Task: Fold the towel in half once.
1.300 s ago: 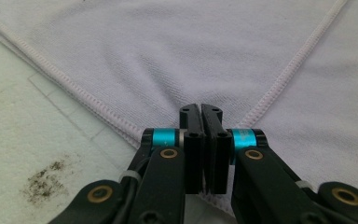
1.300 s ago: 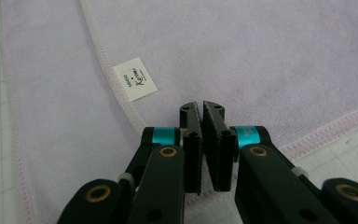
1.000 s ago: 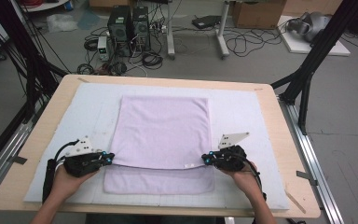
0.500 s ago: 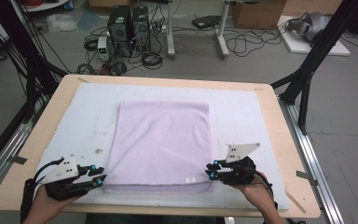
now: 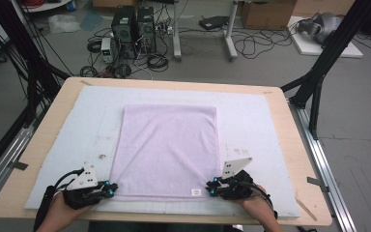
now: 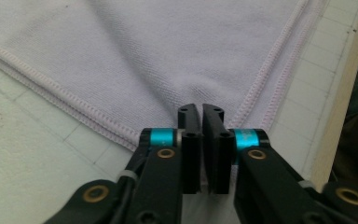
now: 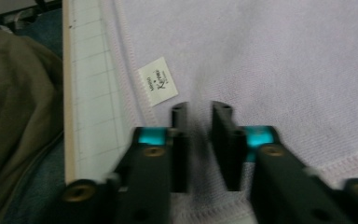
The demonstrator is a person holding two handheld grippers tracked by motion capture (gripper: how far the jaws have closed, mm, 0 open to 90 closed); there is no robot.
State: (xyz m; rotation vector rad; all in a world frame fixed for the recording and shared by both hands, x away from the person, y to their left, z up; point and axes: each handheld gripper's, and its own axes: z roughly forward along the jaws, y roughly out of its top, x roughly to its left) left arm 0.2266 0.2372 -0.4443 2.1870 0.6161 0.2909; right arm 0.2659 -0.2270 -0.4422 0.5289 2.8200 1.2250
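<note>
A lilac towel (image 5: 169, 145) lies folded flat on the white mat (image 5: 261, 125). My left gripper (image 5: 112, 187) is at its near left corner. In the left gripper view the two hems meet under the jaws, which have just been closing. The left gripper (image 6: 201, 112) is shut on that corner, and the towel (image 6: 144, 46) puckers toward the tips. My right gripper (image 5: 212, 187) is at the near right corner, beside the white label (image 7: 157, 86). Its jaws have also been closing. The right gripper (image 7: 200, 112), blurred, still shows a small gap, with the towel (image 7: 284, 56) flat beneath.
The mat covers most of the wooden table (image 5: 297, 145), whose near edge runs just behind both hands. Past the far edge, computer towers (image 5: 133, 26) and cables sit on the floor. Black frame legs (image 5: 319, 82) stand at both sides. A person's trousers (image 7: 18, 116) lie beyond the table edge.
The near half of the towel, held raised a second ago, now lies flat. Both grippers have drawn back toward the near edge and sunk to the towel's near corners.
</note>
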